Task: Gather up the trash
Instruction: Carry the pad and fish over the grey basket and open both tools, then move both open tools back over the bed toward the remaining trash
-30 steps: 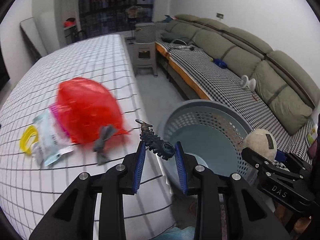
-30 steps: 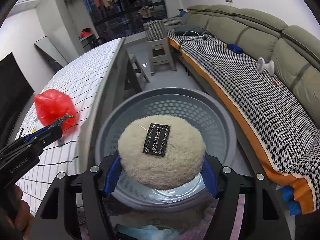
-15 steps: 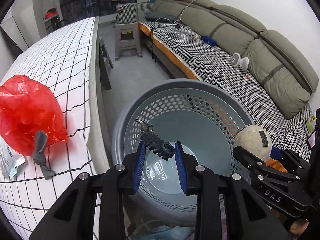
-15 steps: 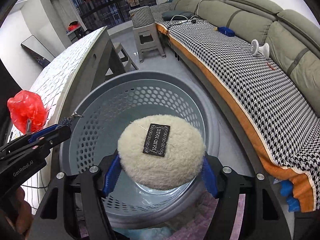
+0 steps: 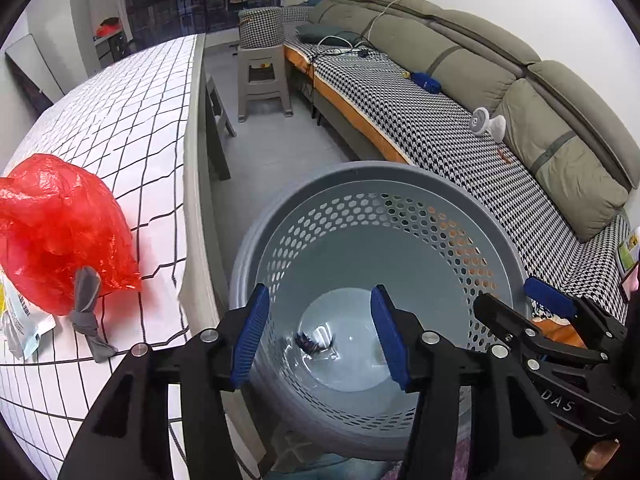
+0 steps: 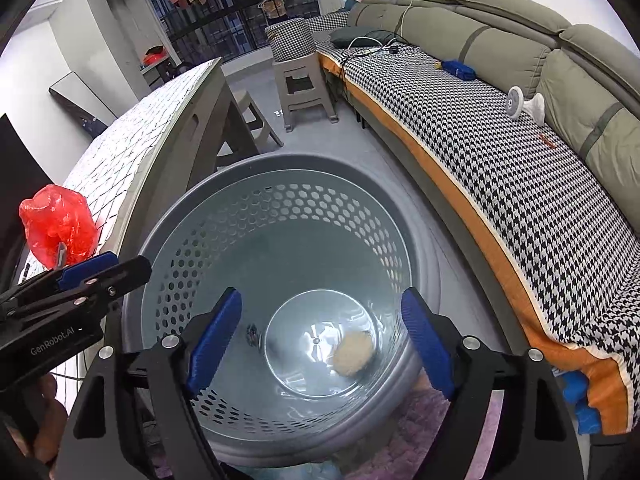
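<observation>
A grey perforated bin [image 5: 400, 176] [image 6: 208, 188] stands on the floor beside the table. Both grippers hover over it. My left gripper [image 5: 320, 336] is open and empty; a small dark spiky piece [image 5: 308, 342] lies on the bin's floor below it. My right gripper [image 6: 320, 340] is open and empty; a cream fluffy pad [image 6: 354, 352] lies on the bin's floor. A red plastic bag [image 5: 60, 228] [image 6: 56, 228], a knotted grey strip [image 5: 88, 312] and a white packet [image 5: 16, 328] lie on the checked table.
The checked table [image 5: 120, 120] edge runs along the bin's left. A long sofa with a houndstooth cover [image 5: 440, 120] [image 6: 520, 168] lies to the right. A grey stool [image 5: 264, 80] stands on the floor beyond the bin.
Both grippers have opened over the bin. The dark spiky piece and the cream pad have dropped to the bin's floor.
</observation>
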Available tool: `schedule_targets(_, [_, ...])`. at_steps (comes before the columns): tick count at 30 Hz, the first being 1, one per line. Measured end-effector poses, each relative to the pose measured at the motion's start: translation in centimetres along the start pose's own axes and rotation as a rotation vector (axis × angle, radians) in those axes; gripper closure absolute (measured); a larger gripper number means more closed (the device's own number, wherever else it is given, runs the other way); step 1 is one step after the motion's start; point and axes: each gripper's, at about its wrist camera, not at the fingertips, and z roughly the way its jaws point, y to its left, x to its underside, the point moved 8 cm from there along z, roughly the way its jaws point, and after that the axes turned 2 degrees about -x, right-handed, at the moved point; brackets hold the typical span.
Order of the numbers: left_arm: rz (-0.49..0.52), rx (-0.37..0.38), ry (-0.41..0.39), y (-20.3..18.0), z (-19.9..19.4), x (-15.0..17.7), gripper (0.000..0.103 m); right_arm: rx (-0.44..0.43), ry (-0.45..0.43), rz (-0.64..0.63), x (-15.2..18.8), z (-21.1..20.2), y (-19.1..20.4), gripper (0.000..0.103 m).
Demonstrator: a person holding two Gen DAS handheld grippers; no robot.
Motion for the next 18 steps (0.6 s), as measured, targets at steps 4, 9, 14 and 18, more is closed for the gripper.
schedule_targets(4, [-0.014,-0.019,-0.005,0.5,-0.3,0.1,0.047,0.000,-0.003,0.012,0.1,-0.2,-0.2,0.024])
schedule_targets(9, [-0.025,-0.058,-0.045,1.3,-1.3,0.0,0.029,0.000,-0.017,0.015,0.1,-0.6,-0.2,0.024])
schedule_targets(14, [-0.029,-0.080,-0.074,1.9,-2.2,-0.2,0.023,0.004,-0.030,0.009,0.2,-1.1,0.0,0.024])
schedule_targets(18, [-0.036,-0.094,-0.094,2.3,-2.9,-0.4,0.016,0.009,-0.036,0.000,0.3,-1.4,0.3,0.024])
